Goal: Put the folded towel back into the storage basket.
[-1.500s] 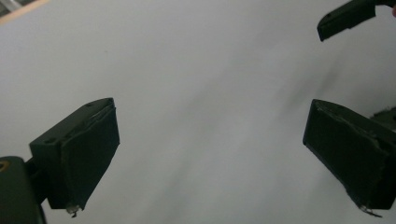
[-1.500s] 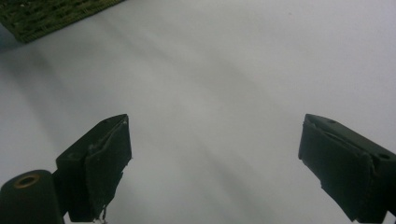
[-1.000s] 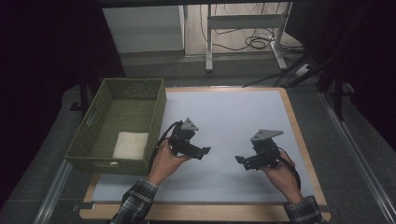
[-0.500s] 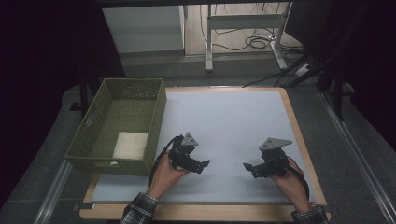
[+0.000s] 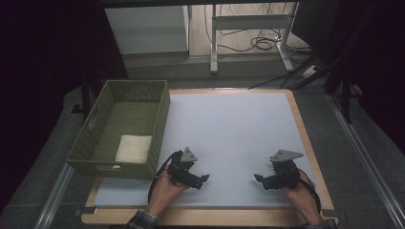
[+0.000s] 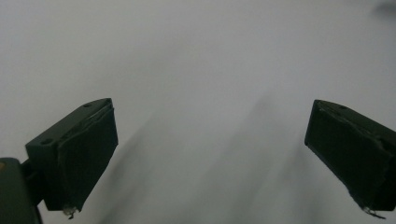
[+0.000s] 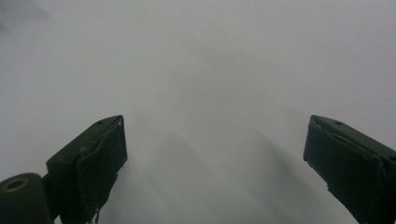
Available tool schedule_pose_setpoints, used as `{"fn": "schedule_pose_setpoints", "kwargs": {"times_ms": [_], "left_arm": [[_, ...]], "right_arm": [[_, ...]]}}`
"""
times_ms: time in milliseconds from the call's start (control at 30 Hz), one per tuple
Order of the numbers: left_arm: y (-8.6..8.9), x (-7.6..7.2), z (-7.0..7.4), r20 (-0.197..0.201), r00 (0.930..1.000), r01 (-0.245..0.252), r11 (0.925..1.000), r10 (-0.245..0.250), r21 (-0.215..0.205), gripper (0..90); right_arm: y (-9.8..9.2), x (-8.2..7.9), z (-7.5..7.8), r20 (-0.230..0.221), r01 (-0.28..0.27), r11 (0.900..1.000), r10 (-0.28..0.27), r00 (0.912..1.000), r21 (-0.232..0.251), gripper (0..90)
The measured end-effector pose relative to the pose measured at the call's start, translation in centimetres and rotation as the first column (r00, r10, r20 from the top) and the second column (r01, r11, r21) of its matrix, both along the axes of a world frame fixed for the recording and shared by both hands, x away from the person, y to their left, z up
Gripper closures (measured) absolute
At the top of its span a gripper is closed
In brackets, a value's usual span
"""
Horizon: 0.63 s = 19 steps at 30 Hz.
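Both tools sit low near the front edge of the table (image 5: 229,124), well apart, and hold nothing. The left gripper (image 5: 204,178) has its jaws wide, and so does the right gripper (image 5: 257,178). The white cloth (image 5: 133,148) lies flat in the green basket (image 5: 160,125), probably put away there.

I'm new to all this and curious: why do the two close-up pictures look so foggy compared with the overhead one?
Left gripper view: open jaws over the pale mat, soft, streaky shadows. Right gripper view: the same hazy surface. High view: dim, dark edges, basket sharper.
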<state>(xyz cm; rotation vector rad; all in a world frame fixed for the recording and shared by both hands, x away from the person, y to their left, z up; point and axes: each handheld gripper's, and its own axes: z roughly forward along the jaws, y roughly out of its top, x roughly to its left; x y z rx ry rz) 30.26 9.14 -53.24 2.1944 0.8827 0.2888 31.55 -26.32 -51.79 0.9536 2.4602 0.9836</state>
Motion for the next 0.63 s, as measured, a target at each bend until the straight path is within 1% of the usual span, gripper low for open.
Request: {"fn": "schedule_pose_setpoints", "kwargs": {"times_ms": [167, 233, 267, 333, 400, 433, 633], "left_arm": [[0.7, -0.6, -0.9, -0.014, 0.9998, -0.013, 0.9998, 0.013, 0.012, 2.9], [0.9, -0.6, -1.3, -0.015, 0.9997, -0.018, 0.9997, 0.019, 0.017, 2.9], [1.0, -0.7, -1.4, -0.008, 0.9998, -0.016, 0.9998, 0.016, 0.011, 2.5], [1.0, -0.7, -1.4, -0.011, 0.9998, -0.018, 0.9998, 0.018, 0.011, 2.6], [0.8, -0.8, -1.5, -0.002, 0.9999, -0.011, 0.9993, 0.011, 0.037, 1.3], [0.7, -0.8, -1.5, -0.001, 0.9999, -0.012, 0.9992, 0.012, 0.039, 0.8], [0.7, -0.9, -1.5, 0.000, 0.9999, -0.013, 0.9993, 0.013, 0.036, 0.6]], "right_arm": [[-0.2, -0.2, -1.0, -0.013, 0.000, 1.000, -0.001, 0.9999, -0.021, 6.0], [-0.4, -0.1, -1.2, -0.013, 0.001, 1.000, -0.001, 0.9999, -0.006, 5.8], [-0.4, -0.1, -1.2, -0.011, 0.002, 1.000, -0.002, 0.9999, -0.004, 5.8], [-0.4, -0.2, -1.2, -0.010, 0.003, 1.000, -0.003, 0.9999, 0.000, 5.5], [-0.5, -0.2, -1.3, -0.007, 0.006, 1.000, -0.006, 1.0000, 0.006, 5.5], [-0.4, -0.2, -1.3, -0.006, 0.006, 1.000, -0.006, 1.0000, 0.005, 5.5], [-0.5, -0.3, -1.4, -0.001, 0.004, 1.000, -0.004, 1.0000, 0.006, 5.5]]}}
